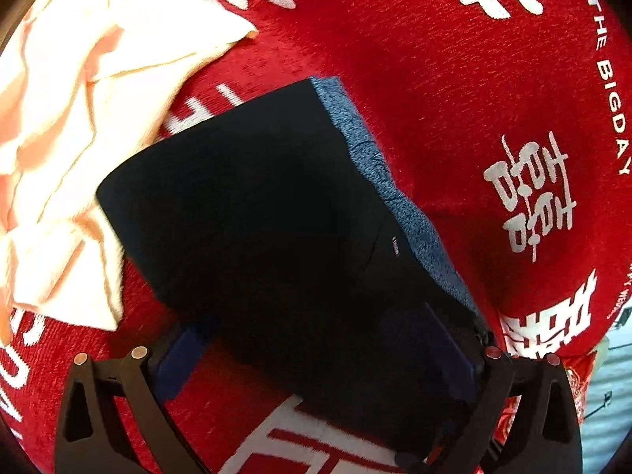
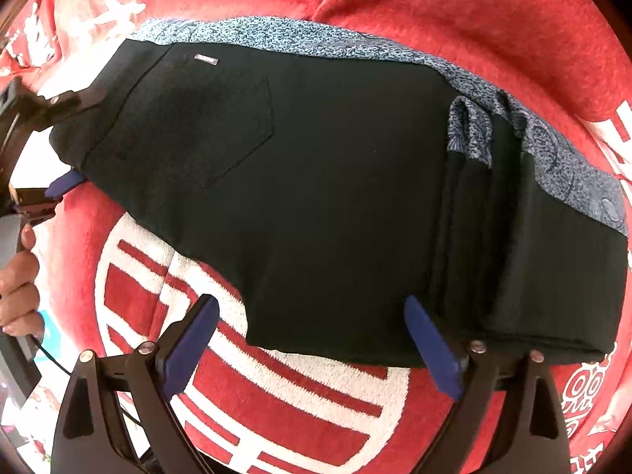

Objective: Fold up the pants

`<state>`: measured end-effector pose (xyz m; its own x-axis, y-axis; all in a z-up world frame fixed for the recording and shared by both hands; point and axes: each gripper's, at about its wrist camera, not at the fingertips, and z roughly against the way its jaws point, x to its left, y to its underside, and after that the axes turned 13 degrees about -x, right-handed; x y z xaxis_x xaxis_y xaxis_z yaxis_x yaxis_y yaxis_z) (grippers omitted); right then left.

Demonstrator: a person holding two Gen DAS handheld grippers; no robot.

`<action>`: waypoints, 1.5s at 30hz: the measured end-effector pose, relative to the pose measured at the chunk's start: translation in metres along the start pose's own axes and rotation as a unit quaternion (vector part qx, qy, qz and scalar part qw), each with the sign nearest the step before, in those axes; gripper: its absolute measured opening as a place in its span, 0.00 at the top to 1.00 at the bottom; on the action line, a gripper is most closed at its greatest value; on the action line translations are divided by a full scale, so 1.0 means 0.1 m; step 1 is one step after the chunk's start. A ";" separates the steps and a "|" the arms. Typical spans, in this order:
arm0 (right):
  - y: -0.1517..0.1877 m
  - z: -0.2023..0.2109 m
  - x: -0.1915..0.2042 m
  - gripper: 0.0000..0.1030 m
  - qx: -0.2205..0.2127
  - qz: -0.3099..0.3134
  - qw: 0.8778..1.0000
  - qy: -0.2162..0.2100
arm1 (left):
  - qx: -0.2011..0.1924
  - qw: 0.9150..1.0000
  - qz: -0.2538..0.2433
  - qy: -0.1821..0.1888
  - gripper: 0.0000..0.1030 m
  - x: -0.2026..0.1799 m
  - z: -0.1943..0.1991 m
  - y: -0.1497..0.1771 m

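Observation:
The black pants (image 2: 316, 181) lie folded on the red blanket (image 2: 454, 12), with their blue fleece lining (image 2: 308, 37) showing along the far edge. In the left wrist view the pants (image 1: 256, 217) fill the middle. My left gripper (image 1: 316, 355) is open, its fingers standing either side of the pants' waist end; it also shows in the right wrist view (image 2: 59, 146) at the left. My right gripper (image 2: 312, 335) is open at the near edge of the pants, its right finger (image 2: 432, 343) over the folded cloth.
A pale peach garment (image 1: 79, 118) lies crumpled on the blanket to the left of the pants. The red blanket (image 1: 454, 98) bears large white characters and lettering. The person's hand (image 2: 17, 276) holds the left gripper.

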<state>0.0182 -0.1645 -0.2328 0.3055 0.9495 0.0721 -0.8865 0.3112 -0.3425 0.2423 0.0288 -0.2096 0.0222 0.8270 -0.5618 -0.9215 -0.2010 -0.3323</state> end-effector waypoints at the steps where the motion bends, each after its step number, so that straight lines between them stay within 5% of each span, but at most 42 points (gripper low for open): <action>1: 0.00 0.00 0.00 0.07 0.000 -0.001 1.000 -0.001 | -0.004 1.000 0.001 0.006 0.02 -0.04 0.01 -0.02; 4: -0.03 0.02 -0.06 0.07 -0.003 -0.007 1.000 -0.006 | -0.017 1.000 -0.008 0.015 0.02 -0.12 0.00 -0.09; 10: -0.04 0.03 -0.12 0.07 -0.009 -0.016 1.000 -0.013 | -0.011 0.999 -0.012 -0.034 0.03 -0.19 -0.22 -0.09; 12: -0.08 0.08 -0.17 0.07 -0.008 -0.026 0.999 -0.021 | -0.017 0.997 -0.031 -0.069 0.14 -0.28 -0.22 -0.07; 14: -0.17 0.20 -0.23 0.07 -0.015 -0.040 0.999 -0.027 | -0.022 0.991 -0.068 -0.116 0.50 -0.33 -0.20 -0.07; 17: -0.38 0.43 -0.34 0.10 -0.036 -0.062 0.997 -0.038 | -0.025 0.980 -0.129 -0.147 0.64 -0.43 -0.18 -0.03; 19: -0.60 0.54 -0.42 0.22 -0.041 -0.074 0.995 -0.052 | -0.038 0.965 -0.198 -0.167 0.64 -0.64 -0.16 0.06; 20: -0.69 0.57 -0.41 0.30 -0.040 -0.077 0.994 -0.060 | -0.049 0.951 -0.245 -0.182 0.65 -0.76 -0.17 0.14; 24: -1.31 0.58 -0.20 0.30 -0.014 -0.067 0.989 -0.132 | -0.073 0.911 -0.344 -0.215 0.65 -0.92 -0.16 0.34; 26: -1.68 0.49 0.06 0.22 0.015 -0.034 0.985 -0.166 | -0.078 0.903 -0.361 -0.219 0.65 -0.97 -0.18 0.38; 32: -2.30 0.16 1.18 0.19 0.085 0.097 0.973 -0.190 | -0.088 0.889 -0.387 -0.229 0.65 -1.09 -0.21 0.37; 36: -2.31 -0.12 1.79 0.18 0.146 0.153 0.958 -0.196 | -0.091 0.886 -0.392 -0.231 0.65 -1.07 -0.15 0.39; 42: -2.11 -0.54 2.18 0.18 0.214 0.230 0.943 -0.113 | -0.099 0.880 -0.400 -0.235 0.65 -1.15 -0.10 0.49; 43: -2.08 -0.60 2.15 0.20 0.224 0.229 0.942 -0.105 | -0.100 0.880 -0.402 -0.234 0.65 -1.17 -0.10 0.50; 45: -2.04 -0.65 2.05 0.58 0.237 0.216 0.940 -0.116 | -0.095 0.879 -0.405 -0.231 0.65 -1.23 -0.05 0.59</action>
<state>0.2841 -0.0355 -0.2094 -0.1532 0.9579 0.2427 -0.9826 -0.1737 0.0652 0.1870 -0.0875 -0.1633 0.4405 0.8556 0.2717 -0.5932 0.5046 -0.6273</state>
